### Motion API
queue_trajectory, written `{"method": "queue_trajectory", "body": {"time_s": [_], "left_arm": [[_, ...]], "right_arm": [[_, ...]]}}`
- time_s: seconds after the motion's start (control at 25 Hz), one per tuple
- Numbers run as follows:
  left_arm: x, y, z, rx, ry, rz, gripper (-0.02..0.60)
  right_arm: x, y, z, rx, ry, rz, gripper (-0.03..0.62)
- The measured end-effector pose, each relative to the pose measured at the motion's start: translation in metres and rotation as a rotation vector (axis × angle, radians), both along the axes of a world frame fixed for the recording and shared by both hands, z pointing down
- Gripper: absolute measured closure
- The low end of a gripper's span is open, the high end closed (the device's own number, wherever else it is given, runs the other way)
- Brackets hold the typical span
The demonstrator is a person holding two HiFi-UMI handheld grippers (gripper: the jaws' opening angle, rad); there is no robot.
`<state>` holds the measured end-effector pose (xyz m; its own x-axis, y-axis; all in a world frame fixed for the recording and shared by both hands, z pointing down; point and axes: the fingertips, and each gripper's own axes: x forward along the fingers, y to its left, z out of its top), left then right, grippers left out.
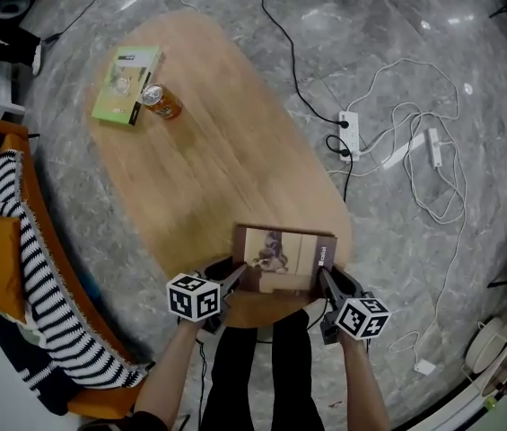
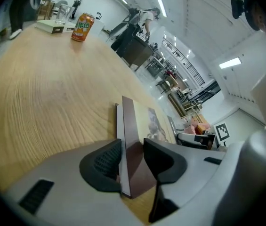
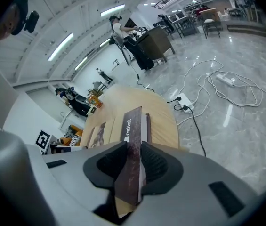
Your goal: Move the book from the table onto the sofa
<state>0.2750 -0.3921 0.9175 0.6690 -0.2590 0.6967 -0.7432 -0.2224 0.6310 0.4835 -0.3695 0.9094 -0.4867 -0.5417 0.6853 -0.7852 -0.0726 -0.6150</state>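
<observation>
The book (image 1: 284, 260), dark brown with a pale picture on its cover, lies at the near end of the oval wooden table (image 1: 217, 151). My left gripper (image 1: 238, 275) holds its left edge and my right gripper (image 1: 325, 281) holds its right edge, by the spine. In the left gripper view the book (image 2: 140, 126) runs between the two dark pads, which press on it (image 2: 132, 159). The right gripper view shows the spine (image 3: 133, 126) with white lettering clamped the same way (image 3: 132, 161).
An orange sofa with a black-and-white striped cloth (image 1: 11, 232) stands left of the table. A green box (image 1: 127, 83) and an orange drink can (image 1: 161, 102) sit at the table's far end. White cables and a power strip (image 1: 350, 133) lie on the floor at right.
</observation>
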Motion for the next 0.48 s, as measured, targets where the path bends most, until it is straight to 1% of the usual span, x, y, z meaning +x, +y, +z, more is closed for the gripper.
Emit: {"method": "queue_trajectory", "body": {"time_s": [0.24,0.48], "left_arm": [[0.005,-0.003,-0.042,0.023,0.016,0.002,0.428],[0.014,-0.005,-0.086,0.037,0.021,0.019,0.431]], "right_arm": [[0.005,-0.007,-0.042,0.031,0.005,0.003,0.482],[0.015,-0.005,-0.082,0.046,-0.003,0.028,0.482]]}}
